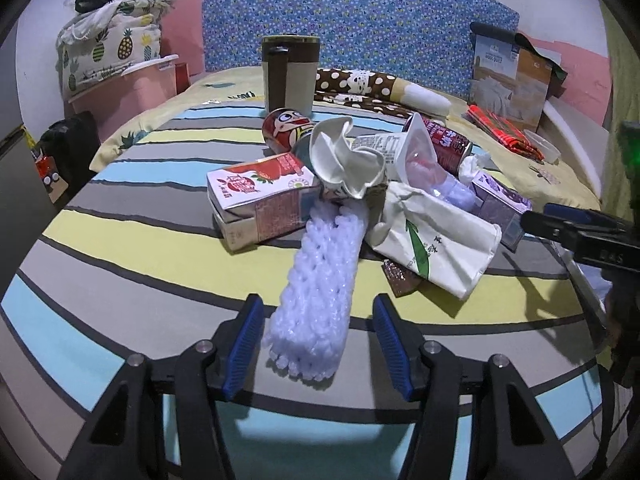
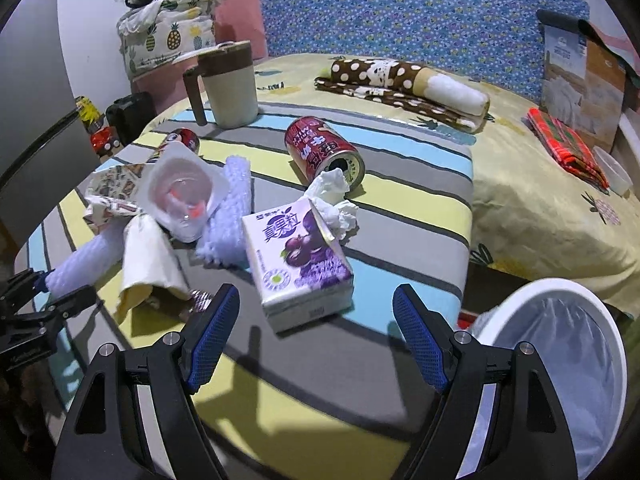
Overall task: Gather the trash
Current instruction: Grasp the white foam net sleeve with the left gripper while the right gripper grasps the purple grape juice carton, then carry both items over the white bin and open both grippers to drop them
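A pile of trash lies on a striped cushion. In the left wrist view a white foam net sleeve reaches between the blue pads of my open left gripper; the pads stand apart from it. Behind it lie a red juice carton, a crumpled paper cup, a white paper bag and a red can. In the right wrist view my open right gripper straddles a purple juice carton without touching it. Crumpled tissue, a red can and a clear plastic cup lie beyond.
A white bin with a clear liner stands at lower right below the cushion edge. A brown-and-cream mug stands at the cushion's far side. A polka-dot bolster, a red plaid cloth and a boxed quilt lie on the bed.
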### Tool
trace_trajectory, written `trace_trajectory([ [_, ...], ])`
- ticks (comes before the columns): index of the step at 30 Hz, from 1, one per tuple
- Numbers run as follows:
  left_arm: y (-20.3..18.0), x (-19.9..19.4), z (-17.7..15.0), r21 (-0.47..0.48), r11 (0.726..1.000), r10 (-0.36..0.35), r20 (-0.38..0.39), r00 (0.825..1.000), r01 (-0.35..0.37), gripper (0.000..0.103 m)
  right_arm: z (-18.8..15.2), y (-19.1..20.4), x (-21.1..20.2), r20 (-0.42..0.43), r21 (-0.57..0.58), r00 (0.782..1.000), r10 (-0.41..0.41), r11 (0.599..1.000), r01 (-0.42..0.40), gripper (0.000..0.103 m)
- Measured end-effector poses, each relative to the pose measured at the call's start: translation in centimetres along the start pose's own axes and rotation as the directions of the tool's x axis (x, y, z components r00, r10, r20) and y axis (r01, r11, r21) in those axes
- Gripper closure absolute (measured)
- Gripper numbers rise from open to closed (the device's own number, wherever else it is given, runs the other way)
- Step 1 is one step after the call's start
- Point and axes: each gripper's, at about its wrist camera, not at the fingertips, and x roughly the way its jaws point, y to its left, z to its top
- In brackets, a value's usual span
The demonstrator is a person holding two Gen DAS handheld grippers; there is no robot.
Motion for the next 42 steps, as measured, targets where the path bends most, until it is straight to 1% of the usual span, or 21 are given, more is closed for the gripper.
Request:
trace_trajectory([
  [1, 0.0, 0.0, 0.1, 0.002, 1.000, -0.002, 0.002, 1.000, 0.002, 0.055, 0.1, -0.1, 0.2, -0.002, -0.003, 1.000, 0.004, 1.000, -0.004, 0.023],
  [3, 0.0, 0.1, 0.1, 0.005, 1.000, -0.005, 0.004, 1.000, 0.005, 0.060, 0.3, -0.1, 0.5, -0.010, -0.004, 1.000, 0.020, 1.000, -0.020, 0.023],
  [5, 0.1, 0.2, 0.1, 0.005, 1.000, -0.012, 0.002, 1.000, 0.011, 0.071, 0.5, -0.4, 0.9, -0.020, 0.004, 0.999, 0.036, 0.999, -0.036, 0.023],
  [9, 0.2, 0.0, 0.0, -0.007, 1.000, -0.015, 0.008, 1.000, 0.015, 0.076, 0.6, -0.3, 1.3, -0.036, 0.003, 0.998, 0.051, 0.999, -0.051, 0.023],
  [10, 0.2, -0.1, 0.0, -0.009, 1.000, -0.016, 0.009, 1.000, 0.017, 0.077, 0.7, -0.4, 1.4, -0.039, 0.008, 0.998, 0.057, 0.998, -0.056, 0.031],
  [12, 0.0, -0.3, -0.2, -0.009, 1.000, -0.019, 0.010, 1.000, 0.019, 0.078, 0.8, -0.4, 1.3, -0.044, 0.020, 0.996, 0.078, 0.997, -0.077, 0.042],
  [20, -0.6, -1.9, -0.7, -0.016, 0.999, -0.036, 0.023, 0.999, 0.037, 0.080, 0.0, -0.1, -1.1, 0.005, 0.033, 0.997, 0.073, 0.997, -0.073, 0.042],
  [27, -1.4, -4.4, -0.9, -0.011, 0.999, -0.044, 0.060, 0.997, 0.045, 0.081, -1.3, -0.5, -3.9, 0.059, 0.080, 0.996, 0.074, 0.994, -0.079, 0.043],
  [32, -2.4, -6.3, -0.9, 0.005, 0.999, -0.054, 0.086, 0.995, 0.053, 0.081, -2.4, -1.6, -5.7, 0.090, 0.135, 0.994, 0.063, 0.988, -0.075, 0.043],
  [37, -4.6, -7.1, -0.6, 0.045, 0.995, -0.095, 0.098, 0.991, 0.091, 0.081, -3.7, -3.2, -7.5, 0.117, 0.195, 0.993, 0.021, 0.980, -0.044, 0.043],
  [40, -6.7, -7.2, -0.3, 0.088, 0.988, -0.137, 0.096, 0.986, 0.129, 0.081, -4.7, -4.8, -8.5, 0.123, 0.233, 0.992, -0.019, 0.973, -0.011, 0.043],
  [42, -8.2, -7.0, 0.1, 0.118, 0.979, -0.178, 0.086, 0.980, 0.167, 0.081, -5.4, -5.5, -9.3, 0.122, 0.255, 0.991, -0.050, 0.967, 0.017, 0.043],
])
